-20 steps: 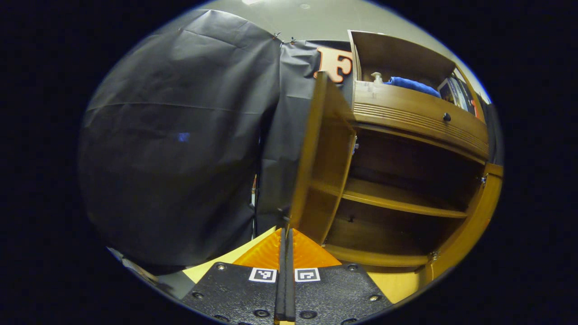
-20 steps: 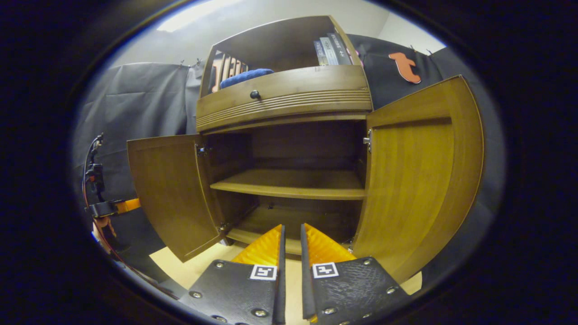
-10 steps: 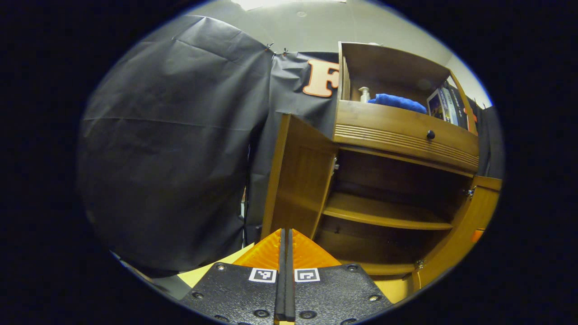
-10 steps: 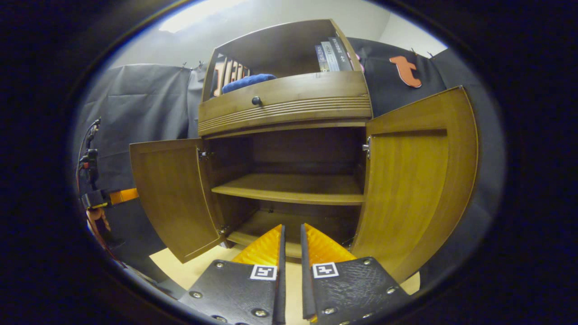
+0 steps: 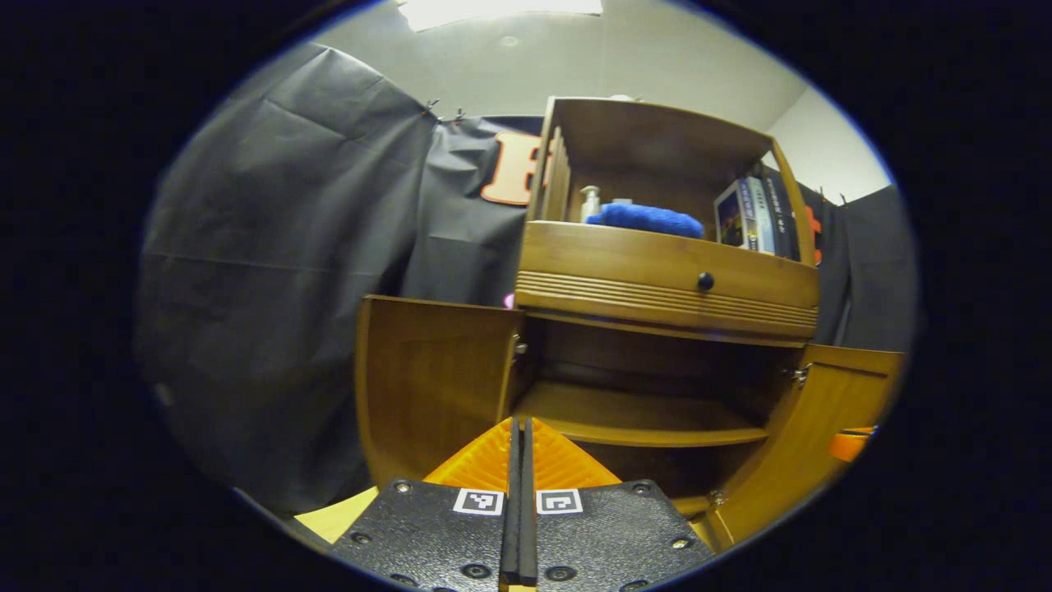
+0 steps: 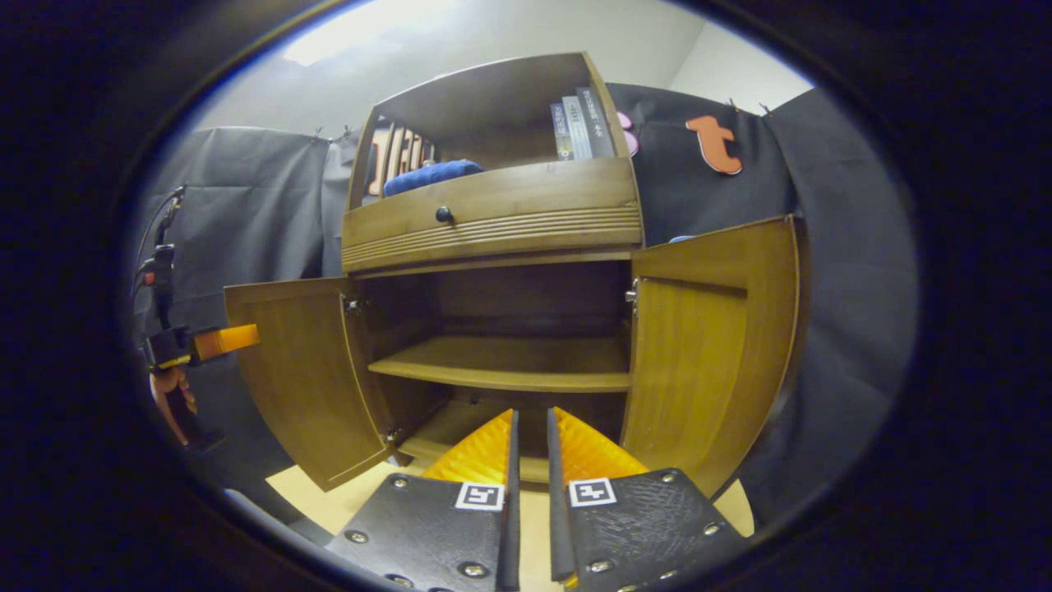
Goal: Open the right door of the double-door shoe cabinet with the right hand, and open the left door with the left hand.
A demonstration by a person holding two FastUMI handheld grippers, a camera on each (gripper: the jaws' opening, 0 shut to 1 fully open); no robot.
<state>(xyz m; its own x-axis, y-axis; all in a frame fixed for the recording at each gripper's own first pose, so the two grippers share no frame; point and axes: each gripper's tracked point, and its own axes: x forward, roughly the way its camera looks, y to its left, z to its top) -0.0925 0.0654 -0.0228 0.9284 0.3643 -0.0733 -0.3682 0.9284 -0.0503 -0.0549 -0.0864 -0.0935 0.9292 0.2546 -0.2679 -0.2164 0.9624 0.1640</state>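
Observation:
The wooden shoe cabinet stands with both lower doors swung wide. In the right gripper view the left door hangs at the left and the right door at the right. My right gripper hovers in front of the bare inner shelf, its fingers a narrow slit apart and holding nothing. In the left gripper view my left gripper is shut on nothing, a little back from the left door. The right door stands at that view's right. My left gripper's orange finger shows beside the left door.
Above the doors sits a drawer with a dark knob. The open top shelf holds a blue towel, a pump bottle and books. A hand holds the left gripper. Pale floor lies below the cabinet.
The left gripper has drawn back from the left door's edge and turned right, so the whole cabinet front now faces it. The right gripper has backed off slightly. Both doors stay open.

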